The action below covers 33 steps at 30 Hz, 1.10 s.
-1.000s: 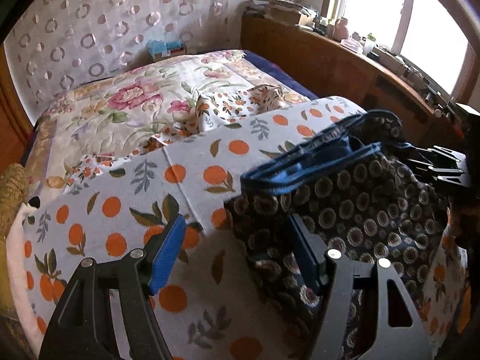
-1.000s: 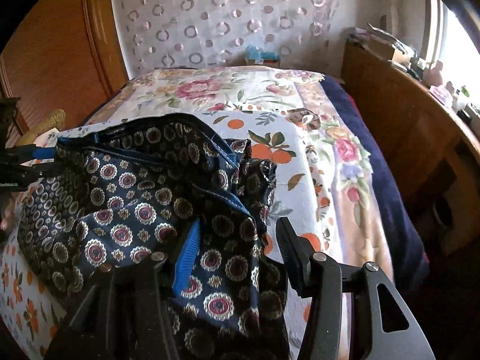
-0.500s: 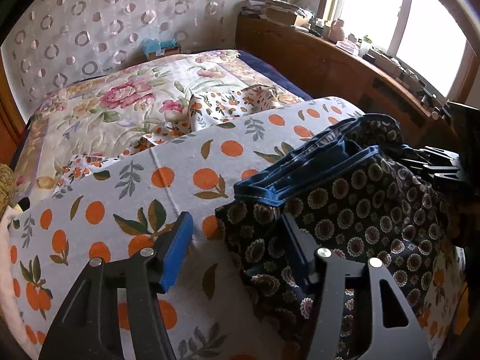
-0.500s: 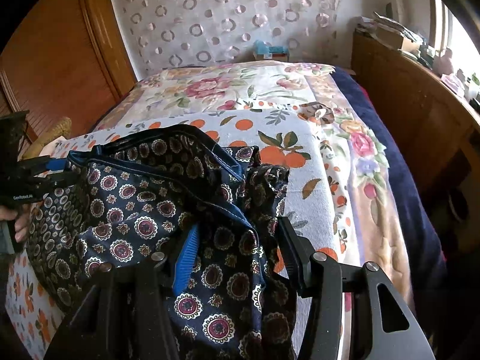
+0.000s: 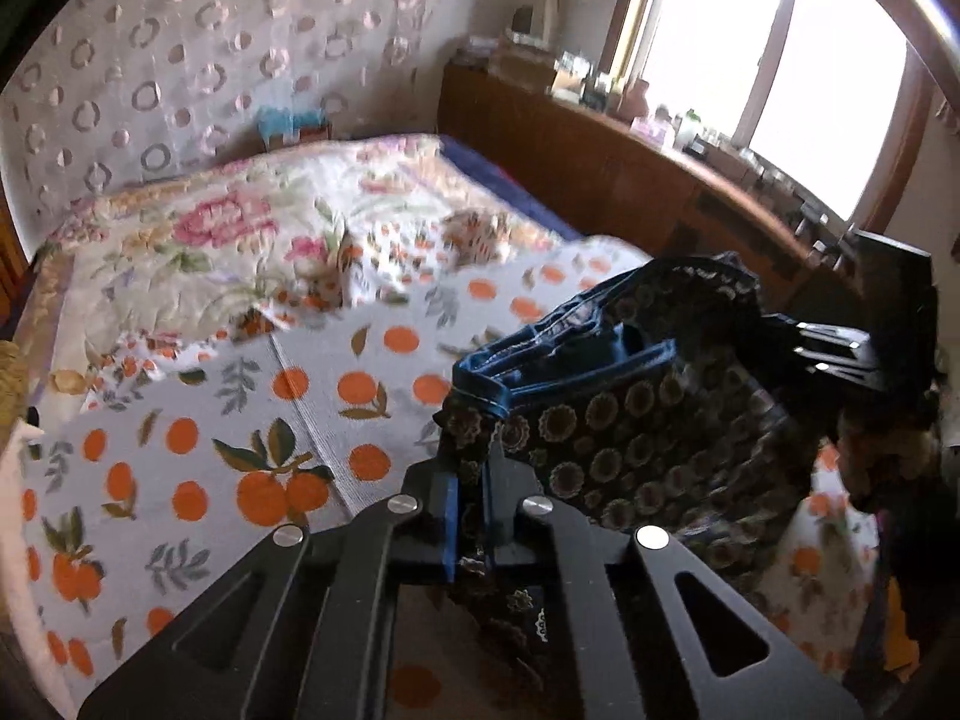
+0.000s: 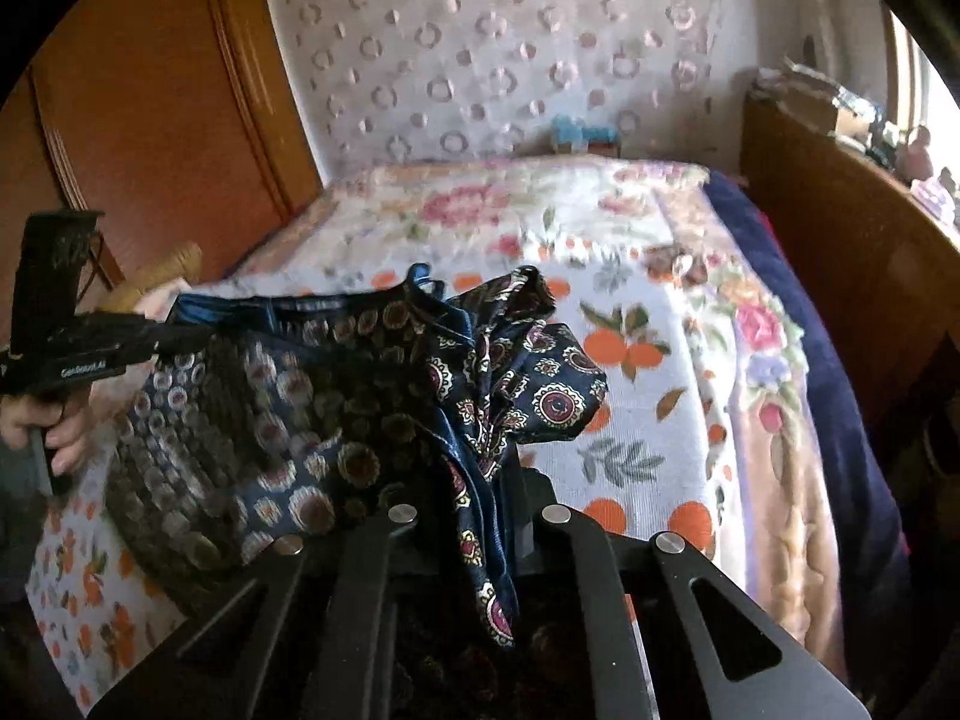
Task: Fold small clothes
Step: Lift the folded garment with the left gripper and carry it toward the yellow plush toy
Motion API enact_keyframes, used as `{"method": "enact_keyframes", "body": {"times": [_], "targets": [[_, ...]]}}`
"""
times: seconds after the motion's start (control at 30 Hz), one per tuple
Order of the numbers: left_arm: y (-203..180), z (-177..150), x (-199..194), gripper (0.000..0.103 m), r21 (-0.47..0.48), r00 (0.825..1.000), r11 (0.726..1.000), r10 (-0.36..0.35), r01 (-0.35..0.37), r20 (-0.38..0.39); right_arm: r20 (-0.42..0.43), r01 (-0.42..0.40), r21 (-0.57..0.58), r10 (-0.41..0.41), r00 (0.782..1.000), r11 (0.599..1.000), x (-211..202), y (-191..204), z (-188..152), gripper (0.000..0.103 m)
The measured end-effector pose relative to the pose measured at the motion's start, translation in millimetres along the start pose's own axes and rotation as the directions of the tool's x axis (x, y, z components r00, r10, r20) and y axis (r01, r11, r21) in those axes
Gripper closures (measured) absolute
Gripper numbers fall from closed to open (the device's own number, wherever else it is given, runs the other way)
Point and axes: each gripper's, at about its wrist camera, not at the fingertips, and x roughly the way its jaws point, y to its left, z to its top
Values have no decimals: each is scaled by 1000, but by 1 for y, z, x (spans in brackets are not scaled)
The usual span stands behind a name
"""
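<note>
A small dark navy garment (image 5: 648,420) with round medallion print and a blue waistband hangs between my two grippers above the bed. My left gripper (image 5: 471,510) is shut on its left edge. My right gripper (image 6: 480,492) is shut on its right edge, with bunched cloth (image 6: 540,384) spilling over the jaws. The garment (image 6: 288,420) stretches leftward in the right wrist view to the left gripper (image 6: 90,348). The right gripper shows in the left wrist view (image 5: 840,348) at the garment's far side.
A white cloth with orange fruit print (image 5: 288,420) covers the near bed, over a floral quilt (image 5: 210,228). A wooden ledge with clutter (image 5: 660,138) runs under the window on the right. A wooden wardrobe (image 6: 150,120) stands left of the bed.
Both grippers were open over the garment lying on the bed. Both have now shut on its edges and lifted it off the cloth.
</note>
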Motion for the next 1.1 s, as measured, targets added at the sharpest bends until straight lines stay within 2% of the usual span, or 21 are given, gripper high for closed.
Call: {"method": "enact_keyframes", "body": {"times": [0.1,0.27,0.5,0.73,0.97,1.1], "targets": [[-8,0,-31,97,5,998,1000,-7,7,65,56,-6,-8,6,998,1000,-16,10,-2,94],[-8,-4,-77,97,-1,986,1000,27,-27,167,112,-11,-74,19,994,997,-32,35,4,94],[15,-17,-130,97,-48,959,993,116,-107,260,185,-42,-180,76,980,983,-46,76,10,94],[43,-39,-173,97,-106,927,978,206,-181,315,203,-92,-272,150,968,958,-33,105,19,94],[73,-61,-197,97,-182,895,955,286,-236,342,192,-131,-369,213,958,920,-4,116,40,94],[90,-75,-206,97,-225,879,939,327,-260,346,186,-152,-420,249,951,895,0,130,49,94]]}}
